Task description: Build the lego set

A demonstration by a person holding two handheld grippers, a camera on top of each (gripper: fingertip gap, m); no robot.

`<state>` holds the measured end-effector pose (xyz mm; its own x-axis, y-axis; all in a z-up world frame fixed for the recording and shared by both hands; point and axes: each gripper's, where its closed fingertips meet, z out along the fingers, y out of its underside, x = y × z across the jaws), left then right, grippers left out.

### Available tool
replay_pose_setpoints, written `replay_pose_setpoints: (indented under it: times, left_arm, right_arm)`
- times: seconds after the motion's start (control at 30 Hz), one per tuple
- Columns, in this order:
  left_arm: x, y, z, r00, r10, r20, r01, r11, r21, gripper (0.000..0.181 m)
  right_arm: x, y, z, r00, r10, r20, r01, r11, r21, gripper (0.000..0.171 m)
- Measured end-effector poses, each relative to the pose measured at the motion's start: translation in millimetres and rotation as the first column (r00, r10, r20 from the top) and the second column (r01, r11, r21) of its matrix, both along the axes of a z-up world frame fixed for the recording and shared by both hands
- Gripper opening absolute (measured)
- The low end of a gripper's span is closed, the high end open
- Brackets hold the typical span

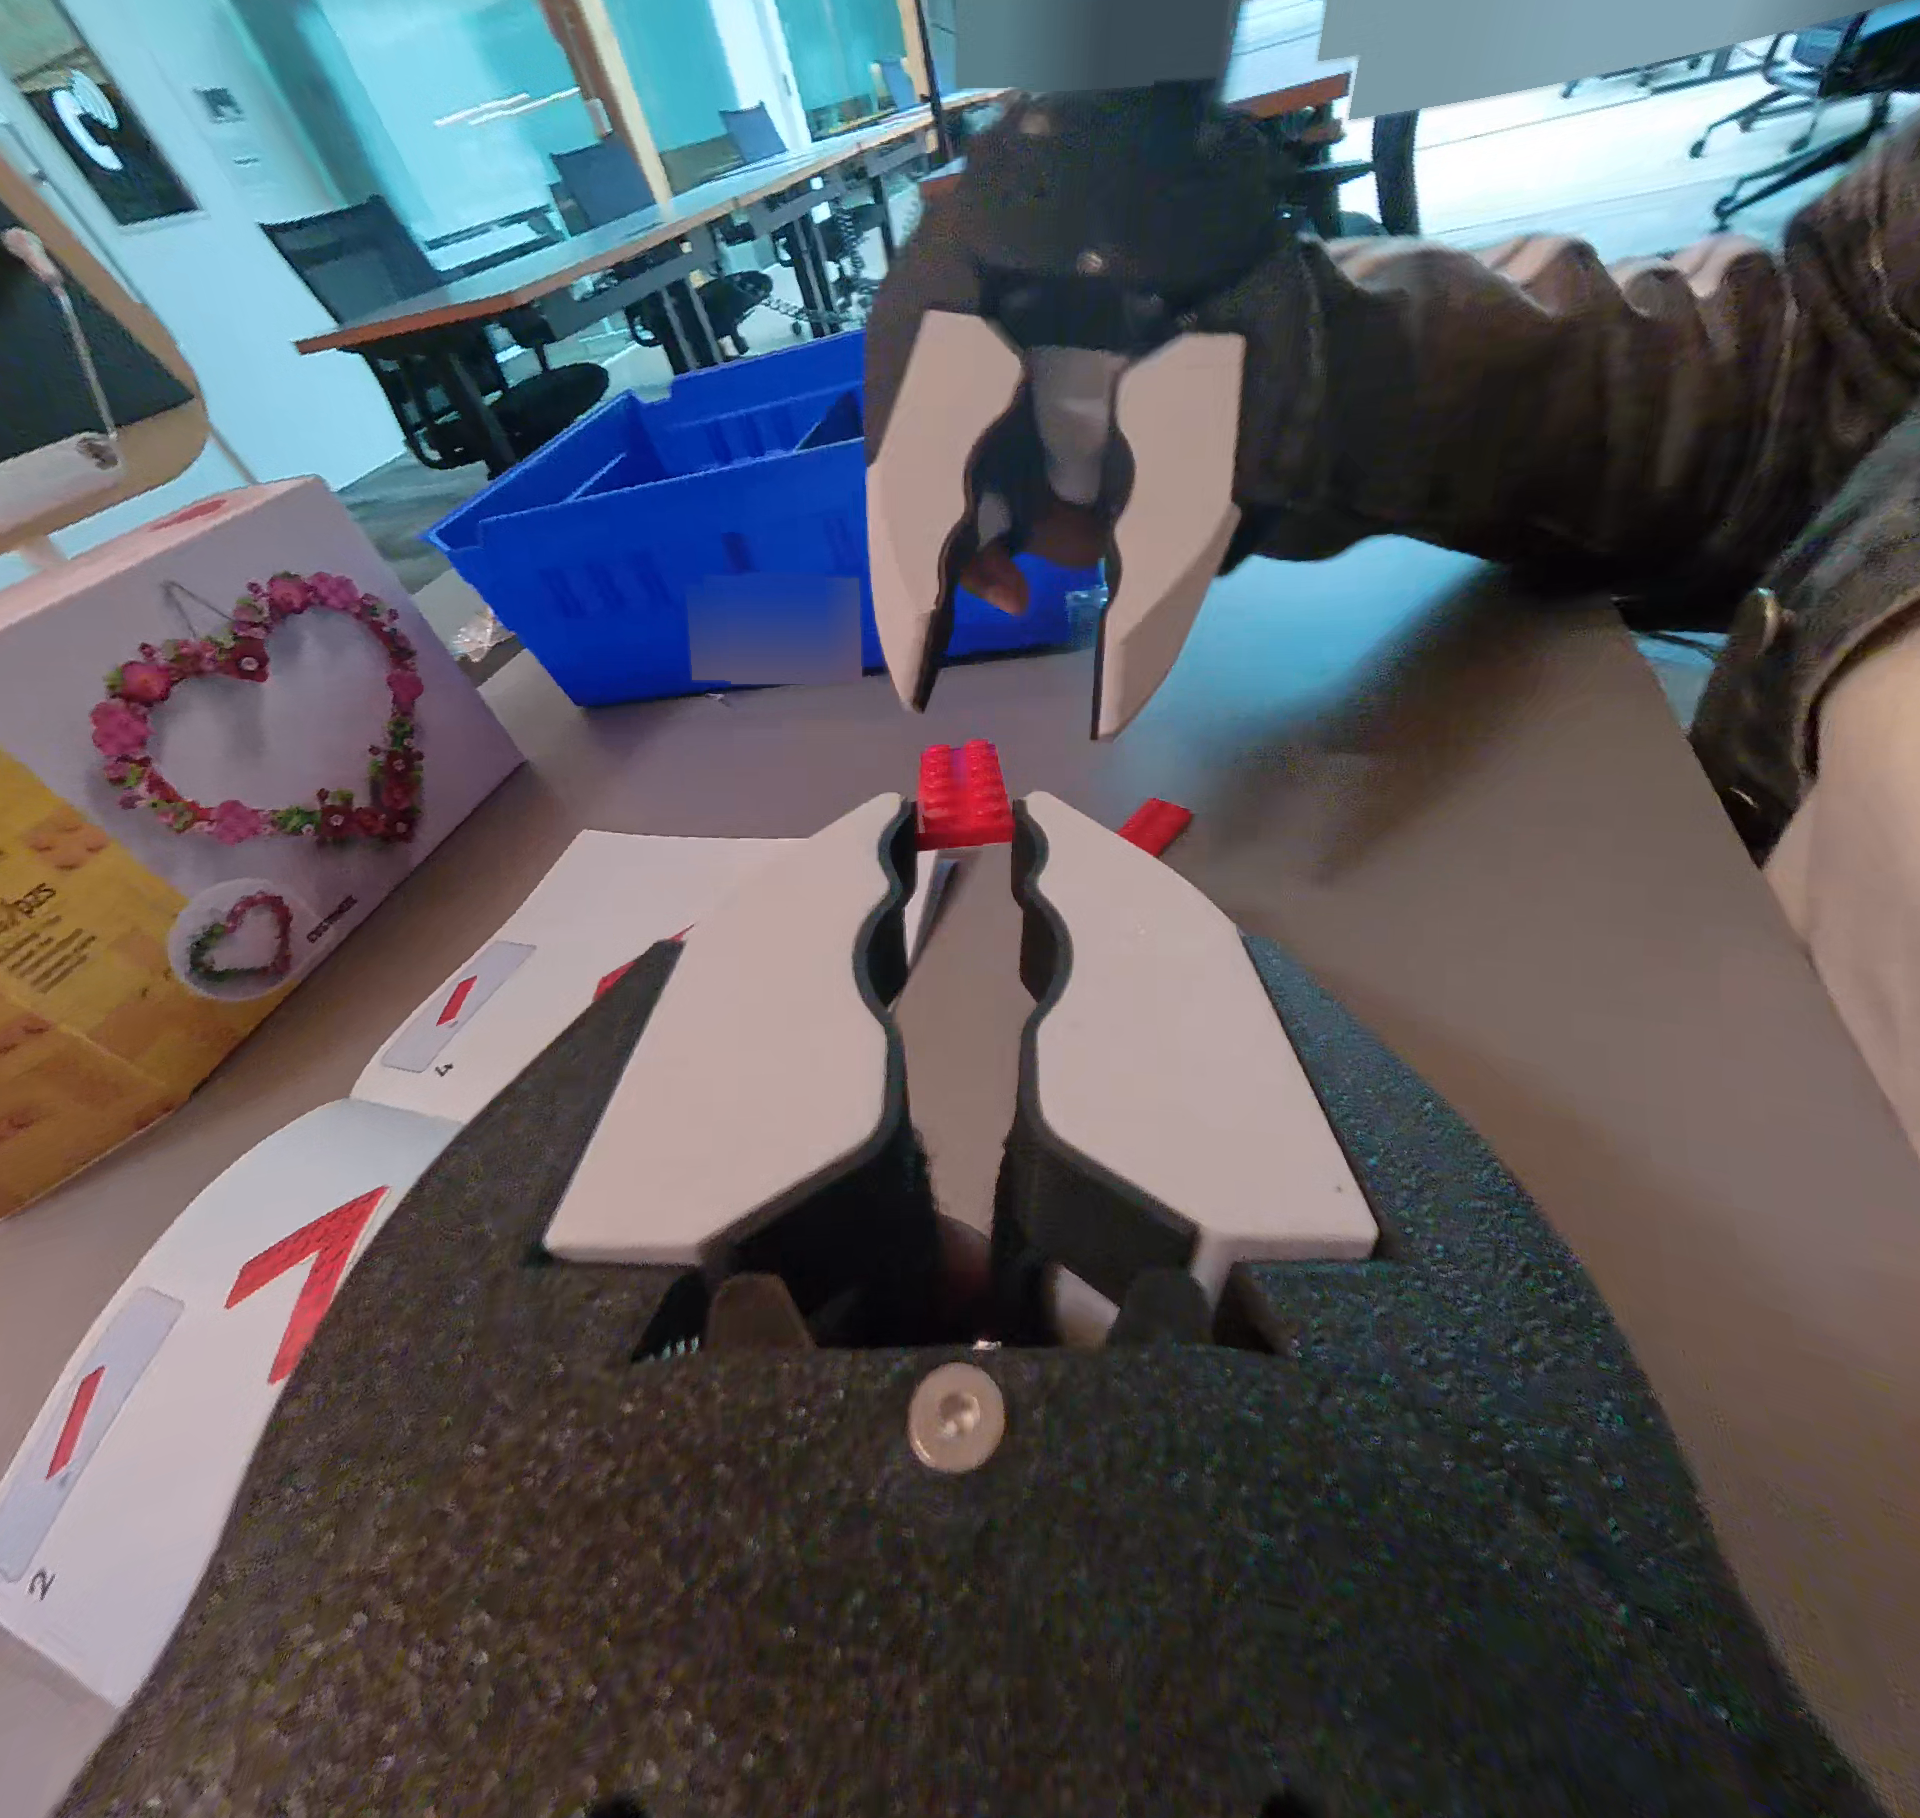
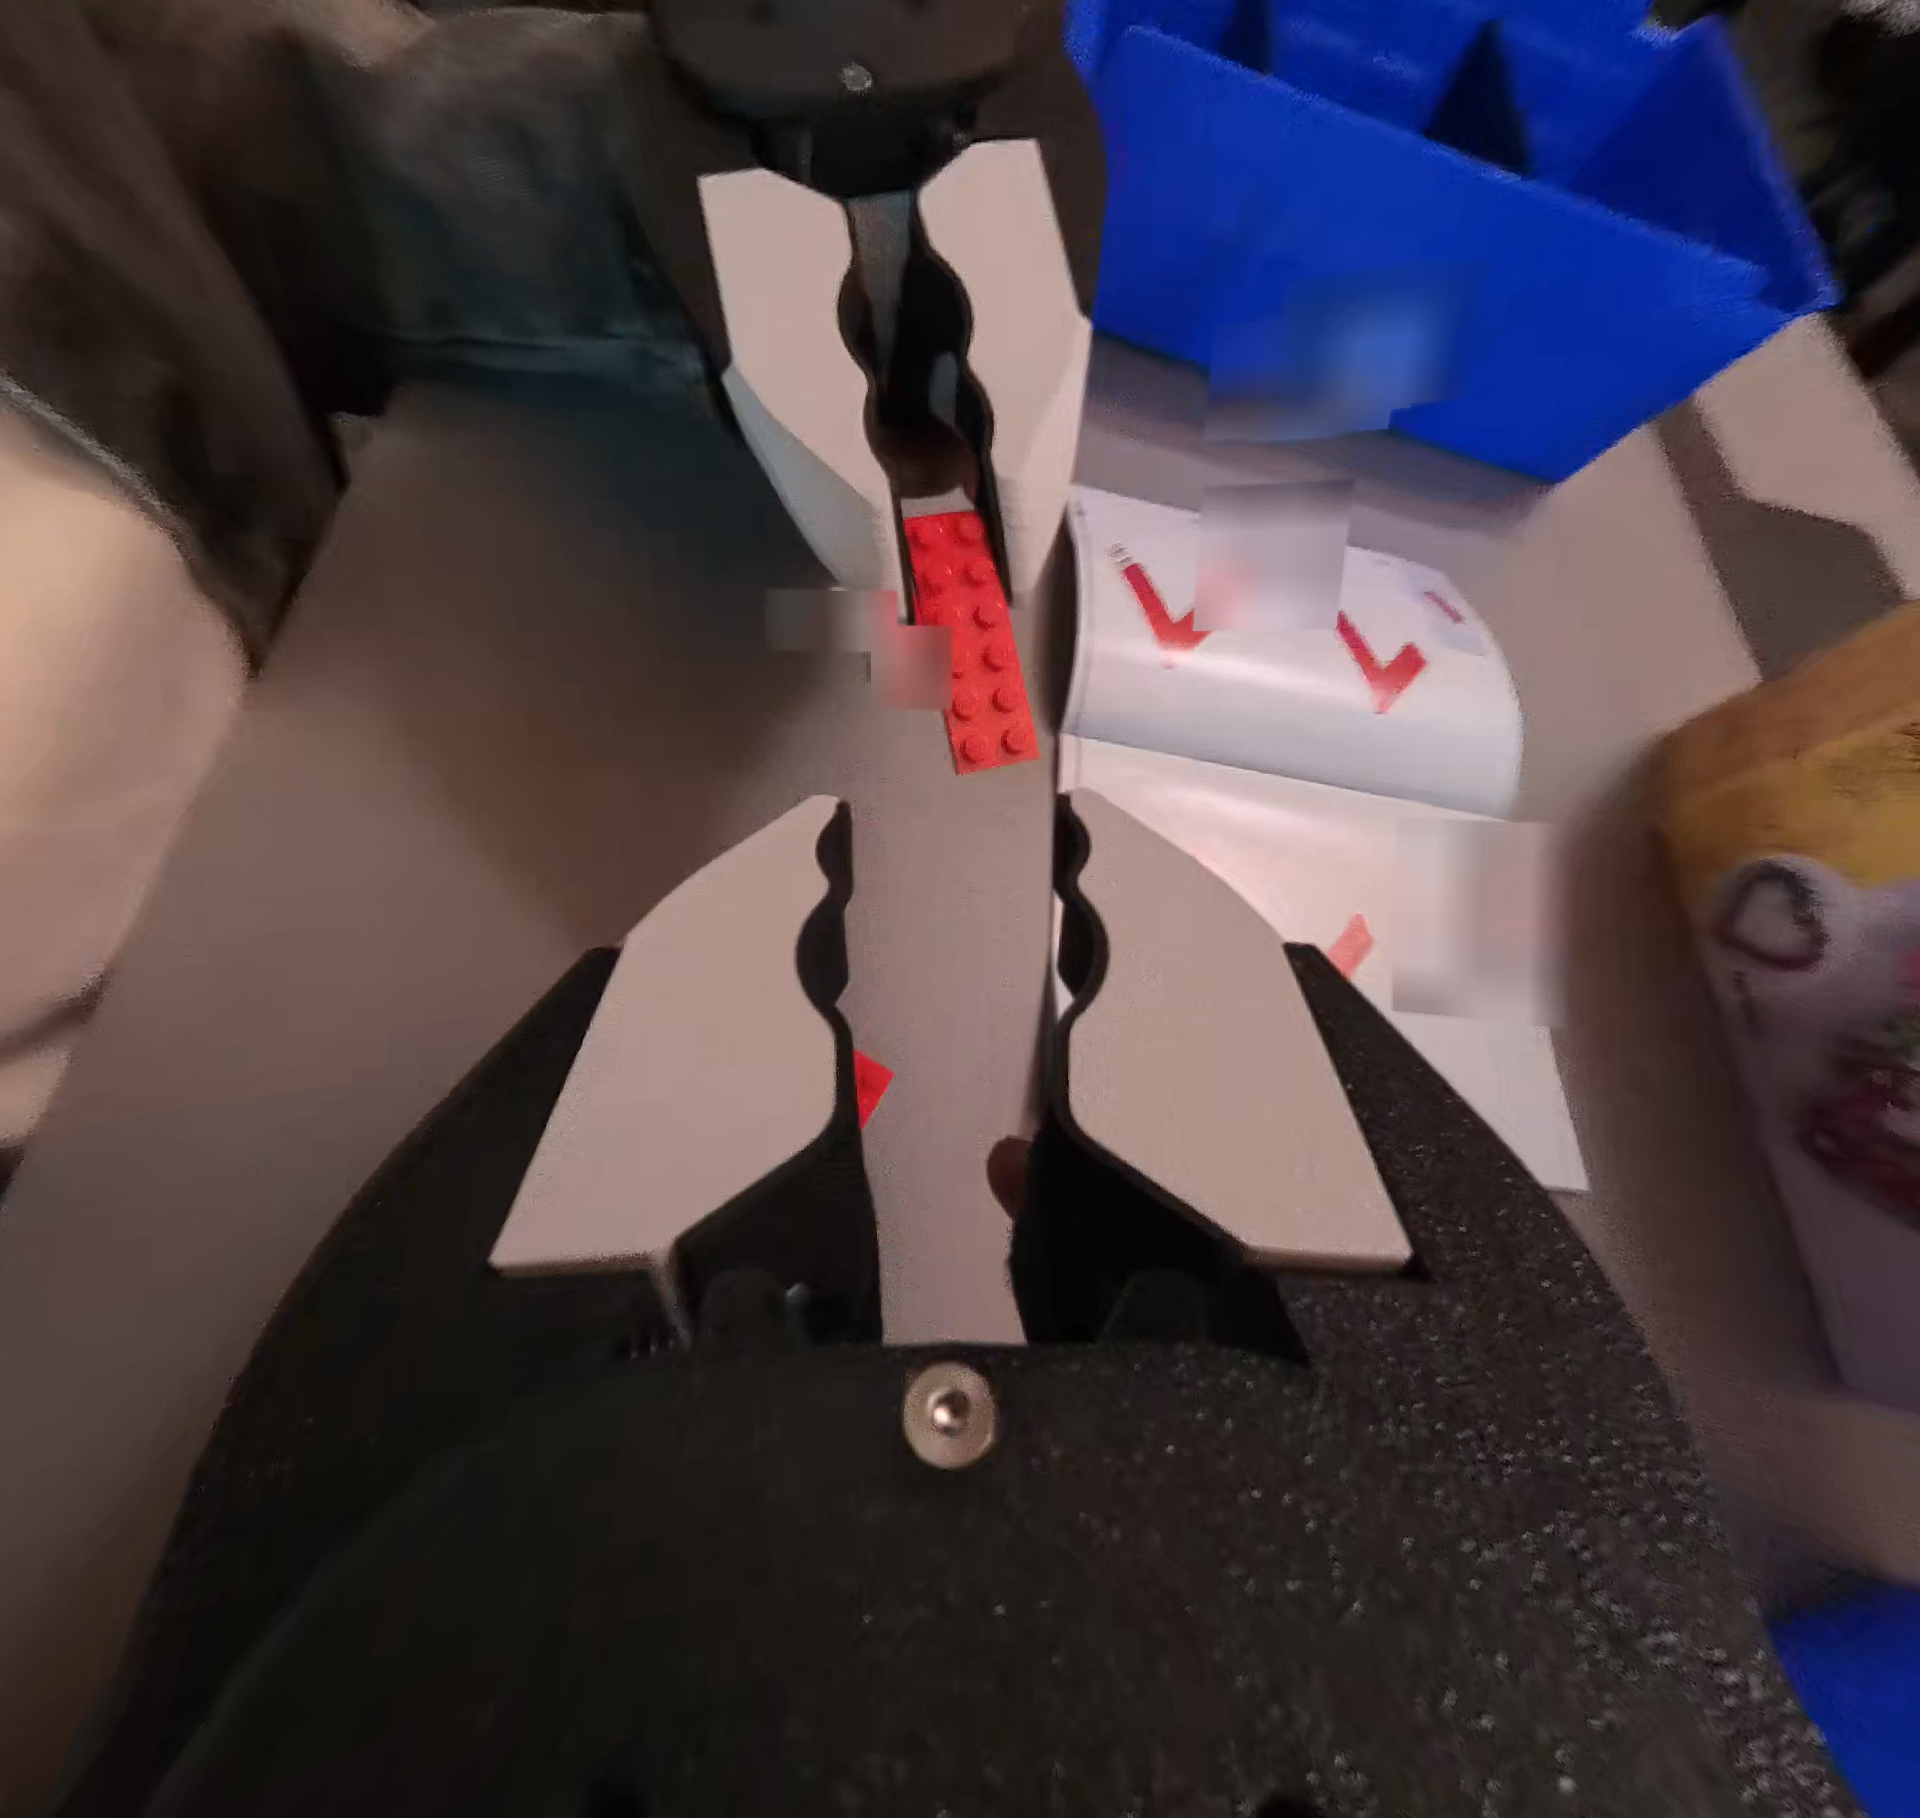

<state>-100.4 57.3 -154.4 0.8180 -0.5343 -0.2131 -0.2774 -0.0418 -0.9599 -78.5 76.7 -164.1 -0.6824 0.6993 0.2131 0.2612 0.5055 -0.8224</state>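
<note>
Lego plate (image 2: 971, 636), red and long, sits clamped by one end in the left gripper (image 1: 961, 812), low over the worktop (image 1: 1403, 833). Right gripper (image 2: 951, 823) hangs apart, empty. Pressing its free end could lever it loose.

Lego plate (image 1: 961, 800) lies on table (image 1: 1455, 885), between left gripper (image 1: 963, 812) tips. Right gripper (image 1: 1008, 719) hangs just behind it. Bin (image 1: 644, 563) farther back. Box (image 1: 208, 781) at left, booklet (image 1: 312, 1249) before it.
</note>
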Motion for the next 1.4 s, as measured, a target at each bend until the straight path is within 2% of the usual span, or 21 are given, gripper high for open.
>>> replay_pose_setpoints:
  times: [0.2,0.27,0.37,0.63,0.7,0.77,0.83,0.97,1.1,1.2,1.27,1.4]
  left_arm:
    - [16.4,-1.9,-9.8,0.996,-0.066,-0.061,0.065,0.998,-0.024,0.016]
    - [21.1,-3.2,-10.1,0.994,-0.088,-0.061,0.087,0.996,-0.023,0.016]
    - [22.6,-3.8,-8.3,0.994,-0.093,-0.058,0.093,0.996,-0.012,0.016]
    - [33.8,-9.6,-8.0,0.987,-0.154,-0.049,0.154,0.988,-0.014,0.016]
    - [35.2,-11.3,-6.7,0.985,-0.162,-0.051,0.162,0.987,-0.009,0.016]
    - [27.8,-10.8,-2.4,0.99,-0.125,-0.068,0.125,0.992,0.004,0.017]
    - [-4.5,-10.9,1.4,0.989,0.02,-0.145,-0.018,1.0,0.013,0.032]
    - [-66.4,-38.7,15.5,0.961,0.229,-0.153,-0.232,0.973,-0.001,0.032]
    - [-73.5,-63.9,-15.5,0.966,0.193,-0.17,-0.228,0.948,-0.224,0.034]
    - [-63.4,-62.3,-49.4,0.966,0.129,-0.224,-0.199,0.924,-0.327,0.035]
    - [-57.8,-58.5,-65.9,0.967,0.09,-0.238,-0.177,0.91,-0.375,0.033]
    - [-63.3,-53.4,-77.9,0.965,0.107,-0.238,-0.195,0.901,-0.388,0.026]
  right_arm:
    - [0.2,-11.8,-8.8,0.994,0.068,0.085,-0.082,0.983,0.166,0.035]
    - [-2.7,-12.9,-10.5,0.996,0.058,0.07,-0.07,0.979,0.189,0.029]
    - [-0.6,-16.6,-9.7,0.996,0.074,0.053,-0.082,0.984,0.159,0.019]
    - [10.2,-24.1,-20.8,0.991,0.073,0.11,-0.089,0.984,0.151,0.018]
    - [10.6,-25.2,-16.4,0.994,0.079,0.081,-0.09,0.986,0.14,0.017]
    - [10.4,-21.2,-6.8,0.997,0.055,0.055,-0.06,0.994,0.088,0.017]
    - [13.8,-3.8,-3.2,0.998,-0.019,0.064,0.013,0.995,0.099,0.017]
    - [29.7,13.8,-13.5,0.981,-0.144,0.13,0.133,0.987,0.093,0.017]
    - [33.0,-6.1,-40.6,0.955,-0.195,0.222,0.182,0.98,0.077,0.017]
    - [28.4,-24.9,-62.1,0.941,-0.194,0.276,0.179,0.981,0.079,0.017]
    - [25.9,-34.6,-71.7,0.941,-0.167,0.293,0.151,0.986,0.076,0.017]
    - [22.2,-38.2,-74.6,0.939,-0.149,0.309,0.139,0.989,0.055,0.017]
